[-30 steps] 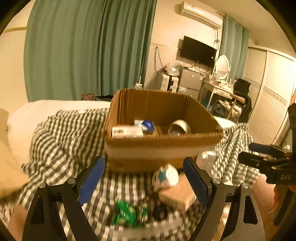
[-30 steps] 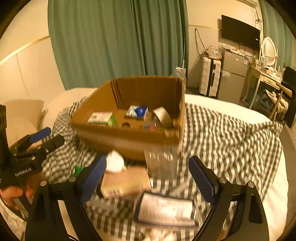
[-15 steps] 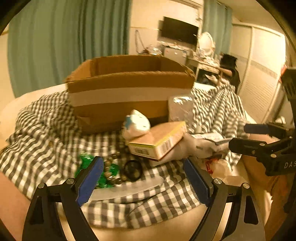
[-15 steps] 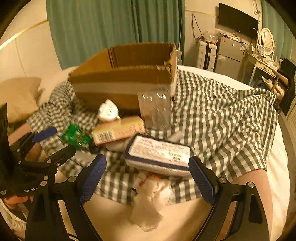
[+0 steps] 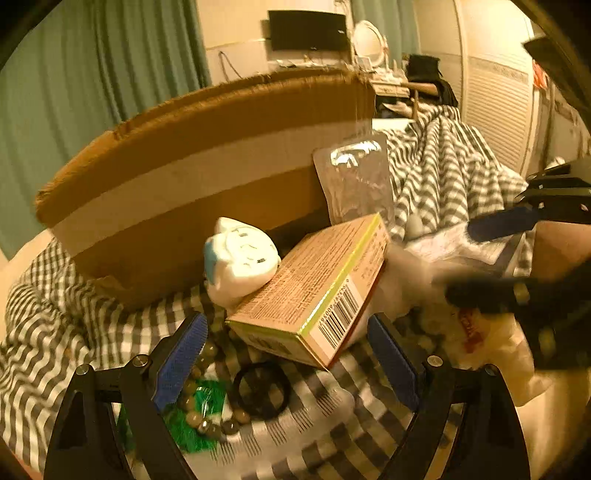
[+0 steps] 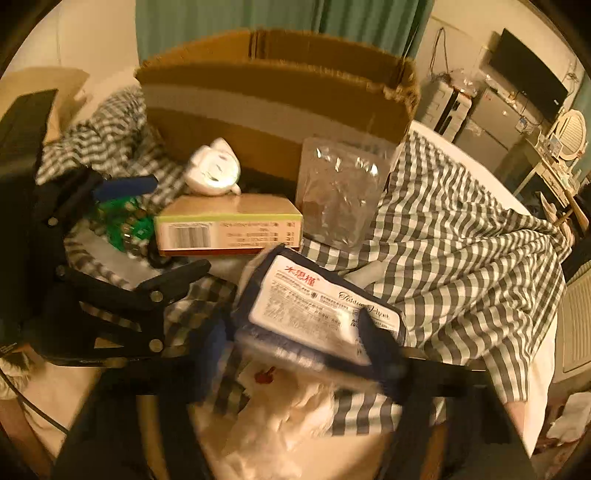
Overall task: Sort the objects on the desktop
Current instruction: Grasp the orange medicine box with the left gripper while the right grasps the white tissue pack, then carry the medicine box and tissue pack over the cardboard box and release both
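A cardboard box (image 5: 207,155) stands on a checked cloth (image 5: 55,339). In front lie a white figurine (image 5: 240,262), a tan carton with a barcode (image 5: 314,288), a clear plastic pack (image 5: 358,184), a black ring (image 5: 263,387), beads on a green packet (image 5: 199,417) and a tissue pack (image 6: 321,310). My left gripper (image 5: 288,350) is open, low over the carton's near corner. My right gripper (image 6: 295,347) is open, its blurred fingers on either side of the tissue pack's near end.
Crumpled white tissue (image 6: 295,417) lies at the cloth's near edge. The checked cloth (image 6: 461,229) spreads right over a white bed. Green curtains (image 5: 92,74) hang behind the box; a TV (image 5: 306,26), a mirror and furniture stand far back.
Both grippers have dropped and moved forward to the pile. The left now sits just before the carton. The right has closed in around the tissue pack.
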`<state>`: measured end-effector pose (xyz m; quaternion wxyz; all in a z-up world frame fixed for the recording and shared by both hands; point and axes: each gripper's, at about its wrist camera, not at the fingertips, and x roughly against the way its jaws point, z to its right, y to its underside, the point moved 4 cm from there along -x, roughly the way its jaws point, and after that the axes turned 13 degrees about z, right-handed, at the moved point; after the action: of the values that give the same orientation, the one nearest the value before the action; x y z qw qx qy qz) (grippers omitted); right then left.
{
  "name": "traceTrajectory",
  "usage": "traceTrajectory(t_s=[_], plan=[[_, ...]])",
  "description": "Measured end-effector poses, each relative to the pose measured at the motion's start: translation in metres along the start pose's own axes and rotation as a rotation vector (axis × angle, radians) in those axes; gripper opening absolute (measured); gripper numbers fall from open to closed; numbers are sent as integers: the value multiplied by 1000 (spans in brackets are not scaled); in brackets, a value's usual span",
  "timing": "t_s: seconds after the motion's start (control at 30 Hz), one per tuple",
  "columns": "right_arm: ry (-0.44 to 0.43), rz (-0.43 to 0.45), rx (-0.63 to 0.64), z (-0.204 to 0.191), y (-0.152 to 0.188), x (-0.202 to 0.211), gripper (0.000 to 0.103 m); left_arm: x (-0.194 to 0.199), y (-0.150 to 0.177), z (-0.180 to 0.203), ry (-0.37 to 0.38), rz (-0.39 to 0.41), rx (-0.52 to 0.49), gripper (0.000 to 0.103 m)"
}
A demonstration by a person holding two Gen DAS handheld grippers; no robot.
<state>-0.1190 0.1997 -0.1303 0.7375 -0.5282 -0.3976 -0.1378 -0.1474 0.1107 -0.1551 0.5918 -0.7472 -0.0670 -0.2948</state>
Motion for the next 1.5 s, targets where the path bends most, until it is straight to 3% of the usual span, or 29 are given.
traceTrajectory(t_s=[0.1,0.2,0.43,0.53,0.8,1.1,1.3,1.5], plan=[[3,-2,-39,4,-1,-2,30,-11,1,0,22,-8,-18,91],[26,44,-68,8,-4,7,24,-15,1,1,52,-2,-28,82],[1,83,-210,28,-3,23,23,-11,-2,-2,75,4,-53,65],[-4,82,-227,27,-3,24,23,-11,-5,-5,74,0,-58,52],[-9,92,-247,28,-4,27,23,9,-13,-5,102,42,-43,36],[-15,118,-291,34,0,38,23,43,-17,-20,134,77,103,29],[-4,157,-319,35,0,52,21,62,-10,-29,135,77,153,28],[-29,186,-339,27,-2,68,20,83,-25,-24,123,120,180,28]])
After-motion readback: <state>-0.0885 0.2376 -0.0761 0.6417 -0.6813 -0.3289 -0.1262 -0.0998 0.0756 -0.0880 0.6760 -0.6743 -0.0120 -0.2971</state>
